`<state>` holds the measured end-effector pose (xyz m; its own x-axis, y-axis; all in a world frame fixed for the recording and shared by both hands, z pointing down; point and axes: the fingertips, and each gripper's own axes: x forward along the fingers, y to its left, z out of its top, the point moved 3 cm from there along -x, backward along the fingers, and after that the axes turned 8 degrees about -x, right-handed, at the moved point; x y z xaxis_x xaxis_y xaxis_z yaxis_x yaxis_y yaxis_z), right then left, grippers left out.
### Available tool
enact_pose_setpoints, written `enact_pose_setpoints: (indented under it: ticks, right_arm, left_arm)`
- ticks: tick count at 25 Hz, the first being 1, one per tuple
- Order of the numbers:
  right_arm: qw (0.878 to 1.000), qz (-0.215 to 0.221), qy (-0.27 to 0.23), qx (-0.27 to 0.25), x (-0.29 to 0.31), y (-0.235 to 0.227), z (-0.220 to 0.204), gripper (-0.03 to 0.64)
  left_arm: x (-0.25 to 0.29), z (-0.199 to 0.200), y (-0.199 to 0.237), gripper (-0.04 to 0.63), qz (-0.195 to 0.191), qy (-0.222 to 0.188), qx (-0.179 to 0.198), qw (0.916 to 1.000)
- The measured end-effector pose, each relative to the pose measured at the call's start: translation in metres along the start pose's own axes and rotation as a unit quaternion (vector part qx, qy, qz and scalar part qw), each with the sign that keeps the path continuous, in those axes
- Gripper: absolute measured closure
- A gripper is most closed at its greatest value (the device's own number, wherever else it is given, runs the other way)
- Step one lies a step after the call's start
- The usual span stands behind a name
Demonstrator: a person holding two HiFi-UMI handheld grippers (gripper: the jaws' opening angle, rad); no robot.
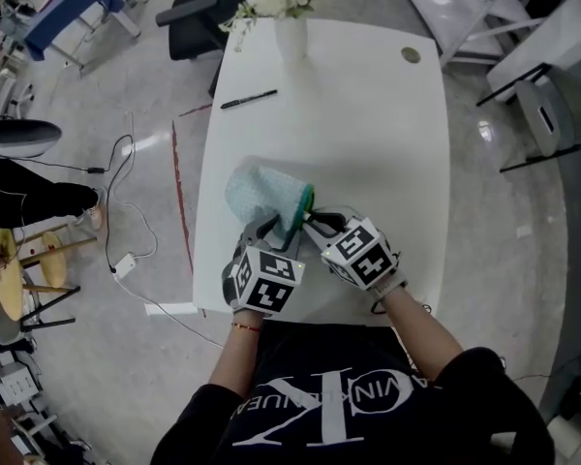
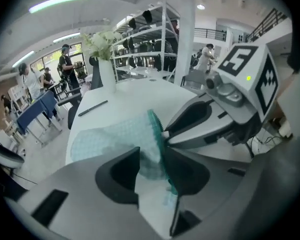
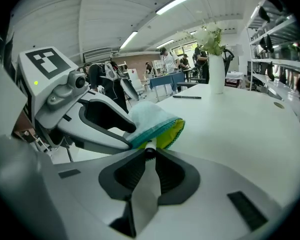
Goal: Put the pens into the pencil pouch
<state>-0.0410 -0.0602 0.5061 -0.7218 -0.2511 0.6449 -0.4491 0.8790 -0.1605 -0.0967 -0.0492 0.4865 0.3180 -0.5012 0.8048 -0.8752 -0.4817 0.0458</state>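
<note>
Bottom centre, my right tongs (image 3: 149,160) pinch a pen (image 3: 149,150) at the mouth of the pencil pouch (image 1: 259,192), its rim loose between my wide-open left tongs (image 2: 150,170), so I'd clamp it before sliding in; another pen (image 1: 249,99) waits upper left.

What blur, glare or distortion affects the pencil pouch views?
Head view: evenly lit, pencil pouch sharp, glare only on the floor. Left gripper view: strong fisheye bending, pouch soft. Right gripper view: same bending, bright ceiling lights, pouch mouth clear.

Most of the pen (image 3: 150,146) is hidden inside the pouch (image 3: 147,115).
</note>
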Motion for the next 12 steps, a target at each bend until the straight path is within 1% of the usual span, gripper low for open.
enact_pose_setpoints:
  ticks: [2,5,8,12]
  right_arm:
    - [1.000,-0.003,-0.003,-0.004,0.000,-0.001,0.002,0.541]
    - [1.000,-0.009,-0.002,-0.023,-0.002,-0.001,0.007,0.541]
    - [0.997,-0.024,0.005,-0.070,-0.004,0.001,0.013,0.541]
    - [0.987,-0.046,0.021,-0.152,-0.003,0.005,0.025,0.540]
  left_arm:
    - [0.004,-0.001,0.001,0.472,0.016,0.008,0.011,0.9998]
    - [0.002,0.001,0.003,0.553,0.013,-0.005,-0.014,0.9998]
    - [-0.004,0.005,0.005,0.572,-0.010,-0.031,-0.051,0.9982]
    - [-0.015,0.016,0.006,0.578,-0.055,-0.078,-0.097,0.9907]
